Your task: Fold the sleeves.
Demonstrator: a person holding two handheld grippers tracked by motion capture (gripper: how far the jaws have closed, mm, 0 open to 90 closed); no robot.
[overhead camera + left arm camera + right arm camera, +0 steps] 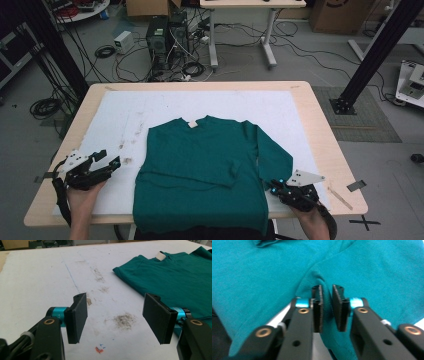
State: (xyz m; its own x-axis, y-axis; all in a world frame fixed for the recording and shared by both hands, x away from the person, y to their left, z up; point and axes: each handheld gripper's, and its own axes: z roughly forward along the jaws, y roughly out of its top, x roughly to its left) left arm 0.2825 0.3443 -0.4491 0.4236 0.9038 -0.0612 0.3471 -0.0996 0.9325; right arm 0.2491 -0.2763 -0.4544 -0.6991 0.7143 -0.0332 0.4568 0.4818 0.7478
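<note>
Two grippers rest at the near corners of a pale wooden counter [320,135], which carries a white mat [115,115] smudged with grey-brown stains and a thin blue line.

At the left, the left gripper [111,164] sits on the mat just beside the garment, not touching it. Its fingers [77,317] stand wide apart with nothing between them; in the left gripper view, bare stained mat and a small red mark [99,349] lie in the gap.

In the middle lies the dark green long-sleeved shirt [200,165], spread flat on the mat with its neck toward the far edge and its hem hanging over the near edge of the counter. A small white label [192,124] shows inside the neckline. One sleeve is folded in across the chest, so its cuff end lies on the body and makes a slanting ridge across the front. The other sleeve, on the right, runs down along the side of the body and bends at the elbow. The cloth looks like a soft, fine knit, smooth apart from a few creases.

At the right, the right gripper [274,188] sits at the lower end of that right sleeve. Its fingers [318,307] are drawn together, clamped on a raised fold of the green cloth that stands up between them.
</note>
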